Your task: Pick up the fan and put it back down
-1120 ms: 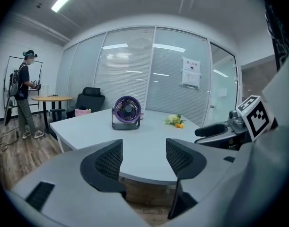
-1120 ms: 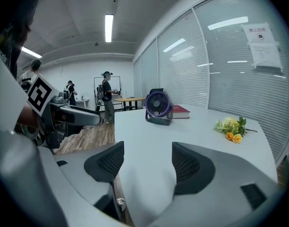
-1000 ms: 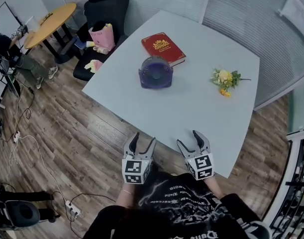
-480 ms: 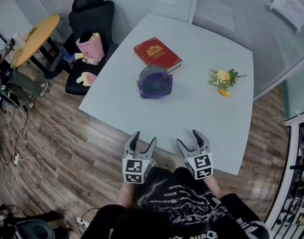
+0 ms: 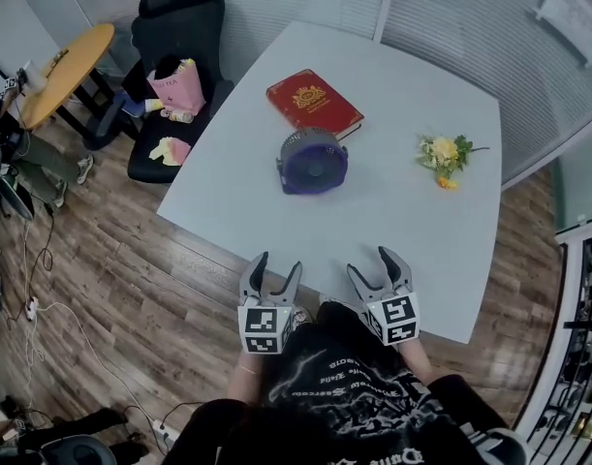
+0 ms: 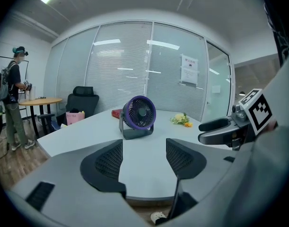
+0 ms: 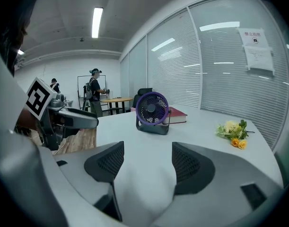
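A small purple fan (image 5: 313,161) on a grey stand sits upright in the middle of the white table (image 5: 373,211). It also shows in the left gripper view as the fan (image 6: 138,115) and in the right gripper view as the fan (image 7: 152,111). My left gripper (image 5: 272,271) hangs open at the table's near edge, well short of the fan. My right gripper (image 5: 381,264) is open beside it, over the near edge. Nothing lies between either pair of jaws.
A red book (image 5: 314,100) lies just behind the fan. A yellow flower sprig (image 5: 445,155) rests at the table's right. A black office chair (image 5: 174,46) with a pink bag stands to the left, a round wooden table (image 5: 65,61) beyond it.
The head view has shifted slightly, so the table and fan sit a little further right in it. Both grippers stay open at the table's near edge.
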Demonstrator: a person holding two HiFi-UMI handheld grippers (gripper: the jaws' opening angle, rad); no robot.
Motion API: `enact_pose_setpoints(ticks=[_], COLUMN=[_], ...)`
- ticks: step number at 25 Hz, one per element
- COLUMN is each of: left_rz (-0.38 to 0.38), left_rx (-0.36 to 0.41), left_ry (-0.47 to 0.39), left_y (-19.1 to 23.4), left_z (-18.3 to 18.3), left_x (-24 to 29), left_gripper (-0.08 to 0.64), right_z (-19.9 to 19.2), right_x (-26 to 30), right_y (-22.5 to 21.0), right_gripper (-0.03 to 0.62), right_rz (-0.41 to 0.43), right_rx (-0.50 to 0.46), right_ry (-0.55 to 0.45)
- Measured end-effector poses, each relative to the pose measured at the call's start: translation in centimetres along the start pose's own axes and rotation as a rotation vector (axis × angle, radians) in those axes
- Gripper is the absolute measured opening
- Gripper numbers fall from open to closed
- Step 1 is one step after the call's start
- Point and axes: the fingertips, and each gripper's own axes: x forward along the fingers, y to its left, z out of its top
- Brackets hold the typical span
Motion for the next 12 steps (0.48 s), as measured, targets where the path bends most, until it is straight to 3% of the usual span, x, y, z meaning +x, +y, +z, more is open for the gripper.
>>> enact_pose_setpoints(ticks=[12], left_rz=[0.076], left_rx=[0.036], left_ry=[0.046], left_y=[1.6], left_z=[1.6], left_x=[2.8], left_gripper=[0.310], right_z=[4.2], right_x=[4.1], right_y=[-4.5], right_gripper=[0.302], right_rz=[0.037], right_rx=[-0.032], right_ry=[-0.037])
